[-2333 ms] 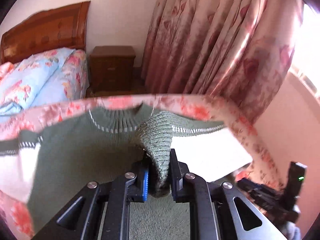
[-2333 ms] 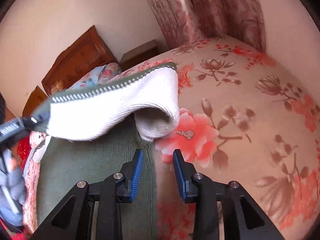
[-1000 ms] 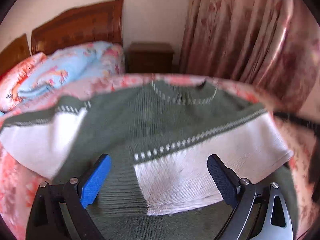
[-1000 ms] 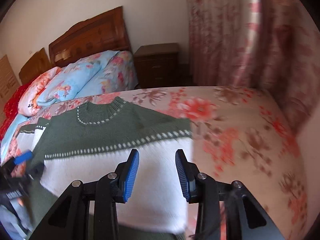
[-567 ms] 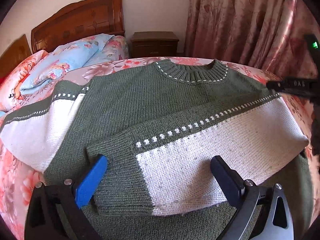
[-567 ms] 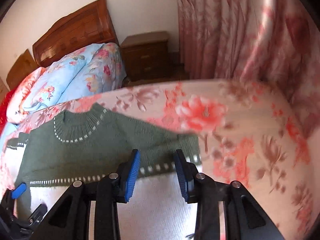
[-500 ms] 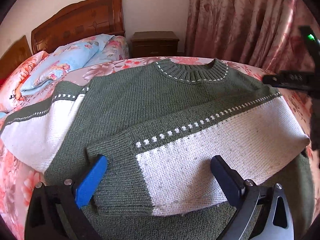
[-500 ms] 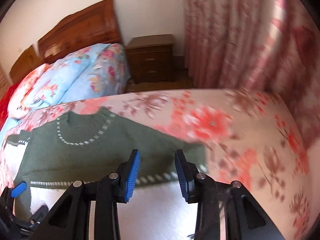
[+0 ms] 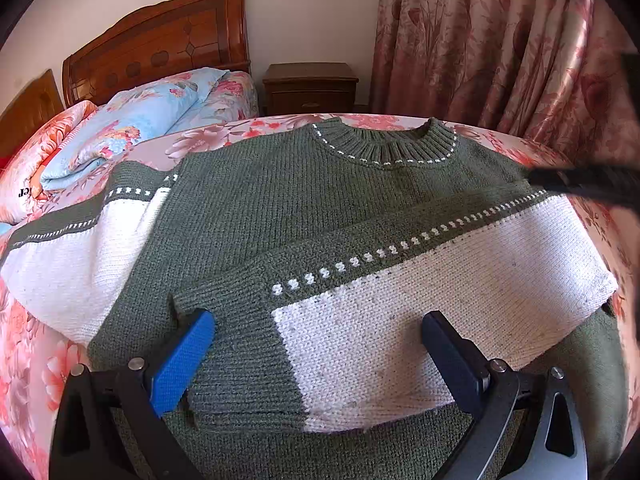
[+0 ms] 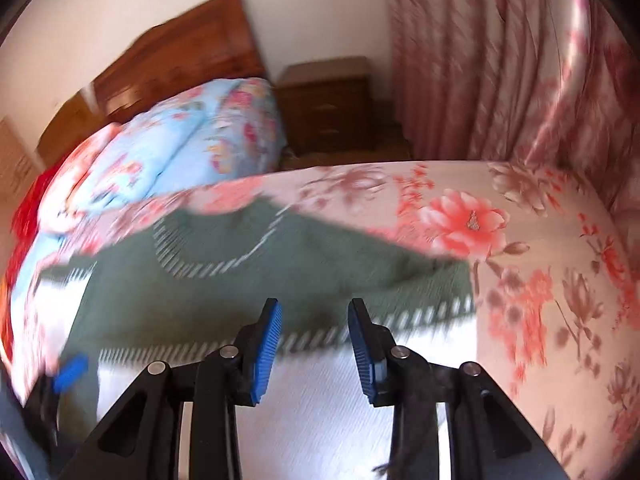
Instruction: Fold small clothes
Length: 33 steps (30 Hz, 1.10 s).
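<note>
1. The green-and-white knit sweater [image 9: 320,216] lies flat on the floral bed [image 9: 32,360], collar at the far side.
2. One sleeve [image 9: 420,300] is folded across the chest; the other sleeve [image 9: 80,248] stretches left, unfolded.
3. The left tool [image 9: 316,344], spread wide and empty, hovers nearest that left sleeve.
4. The right tool [image 10: 314,344] is closing on nothing, above the folded sleeve.

Sunlit bedroom with floral furnishings

A carved wooden headboard [image 9: 160,40] and dark nightstand [image 9: 310,88] stand against a pale wall [image 9: 312,8]; pink floral curtains [image 9: 500,48] hang right, glowing with daylight.
</note>
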Each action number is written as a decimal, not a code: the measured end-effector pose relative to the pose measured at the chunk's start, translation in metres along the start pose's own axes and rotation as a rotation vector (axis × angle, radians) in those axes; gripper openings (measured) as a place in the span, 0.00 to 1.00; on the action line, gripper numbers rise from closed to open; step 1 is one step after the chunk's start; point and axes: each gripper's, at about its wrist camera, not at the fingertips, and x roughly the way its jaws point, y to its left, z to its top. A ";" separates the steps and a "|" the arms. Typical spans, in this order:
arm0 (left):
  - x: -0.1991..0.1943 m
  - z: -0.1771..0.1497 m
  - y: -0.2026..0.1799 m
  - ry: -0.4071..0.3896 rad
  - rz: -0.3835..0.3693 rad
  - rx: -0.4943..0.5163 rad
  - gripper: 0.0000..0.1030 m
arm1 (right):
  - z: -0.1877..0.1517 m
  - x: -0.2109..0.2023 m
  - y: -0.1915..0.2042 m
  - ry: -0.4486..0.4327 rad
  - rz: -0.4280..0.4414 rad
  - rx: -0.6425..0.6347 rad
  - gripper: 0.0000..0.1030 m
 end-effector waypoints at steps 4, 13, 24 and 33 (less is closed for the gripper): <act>0.000 0.000 0.000 0.000 0.000 0.000 1.00 | -0.041 -0.005 0.026 0.036 -0.036 -0.149 0.34; 0.000 0.000 0.000 0.000 0.001 0.000 1.00 | -0.087 -0.016 0.032 0.000 -0.110 -0.226 0.35; -0.023 -0.004 0.030 -0.091 -0.078 -0.124 1.00 | -0.128 -0.043 0.023 -0.114 -0.088 -0.219 0.43; -0.055 -0.052 0.269 -0.228 -0.122 -0.844 1.00 | -0.130 -0.037 0.043 -0.093 -0.129 -0.297 0.60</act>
